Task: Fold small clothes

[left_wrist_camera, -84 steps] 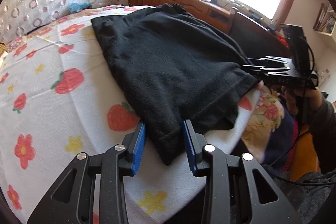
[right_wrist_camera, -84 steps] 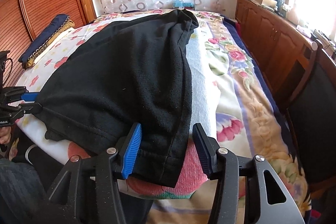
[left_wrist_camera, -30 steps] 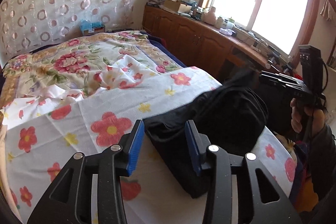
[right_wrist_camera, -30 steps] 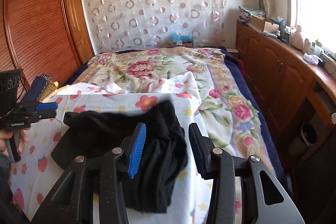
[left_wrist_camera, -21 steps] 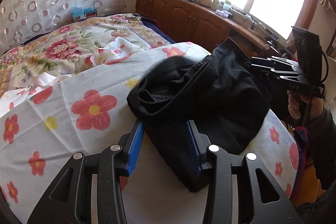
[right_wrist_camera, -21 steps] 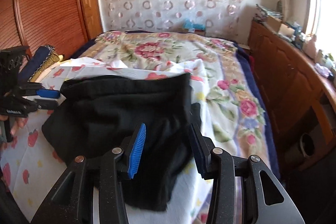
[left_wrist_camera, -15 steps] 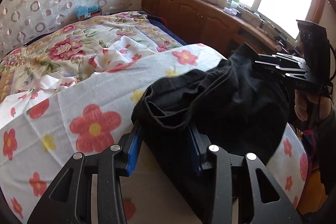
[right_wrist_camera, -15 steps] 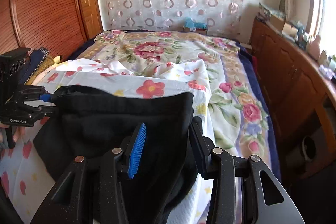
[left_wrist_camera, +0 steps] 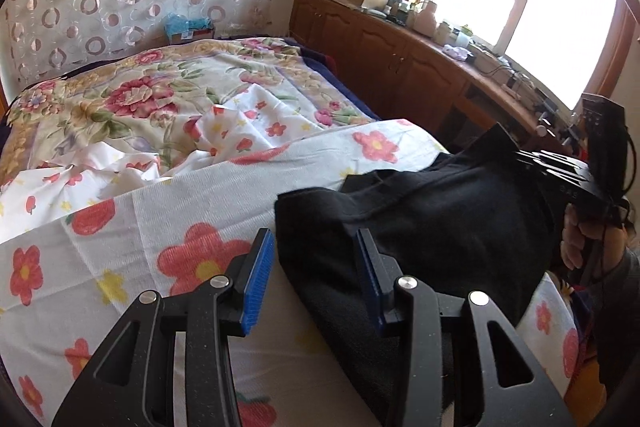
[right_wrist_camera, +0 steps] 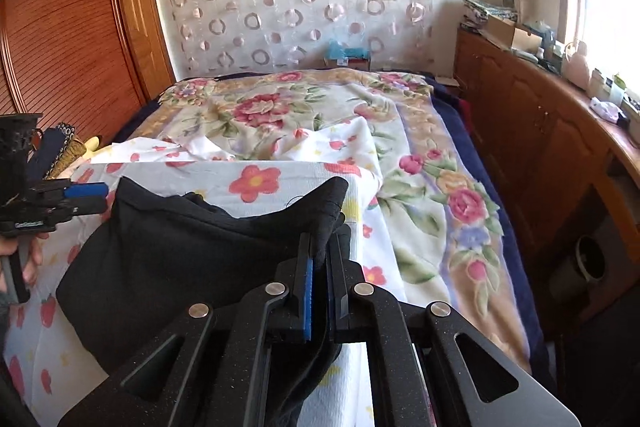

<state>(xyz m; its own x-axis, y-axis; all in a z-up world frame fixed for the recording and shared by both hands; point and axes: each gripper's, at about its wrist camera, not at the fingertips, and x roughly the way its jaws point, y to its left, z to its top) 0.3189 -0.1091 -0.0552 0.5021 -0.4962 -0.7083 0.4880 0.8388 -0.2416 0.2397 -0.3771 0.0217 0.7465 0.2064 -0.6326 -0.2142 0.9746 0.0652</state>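
A black garment (left_wrist_camera: 432, 227) lies bunched on the flowered white sheet (left_wrist_camera: 120, 227) at the near end of the bed. My left gripper (left_wrist_camera: 314, 279) is open, its blue-padded jaws on either side of the garment's left corner. My right gripper (right_wrist_camera: 320, 267) is shut on the garment's right corner (right_wrist_camera: 324, 203), which sticks up between the pads. The garment spreads to the left in the right wrist view (right_wrist_camera: 180, 247). There the left gripper (right_wrist_camera: 80, 197) stands at the garment's far corner. The right gripper also shows in the left wrist view (left_wrist_camera: 560, 175) at the garment's right edge.
A floral quilt (right_wrist_camera: 280, 107) covers the bed beyond the sheet. A wooden sideboard (right_wrist_camera: 540, 131) with clutter runs along the right under the window. A wooden wardrobe (right_wrist_camera: 60, 27) stands left. Folded cushions (right_wrist_camera: 64, 147) lie at the bed's left edge.
The right gripper has shut on the garment's right corner. The left gripper stays open around the left corner. The garment, earlier spread flat, is now bunched at the near end.
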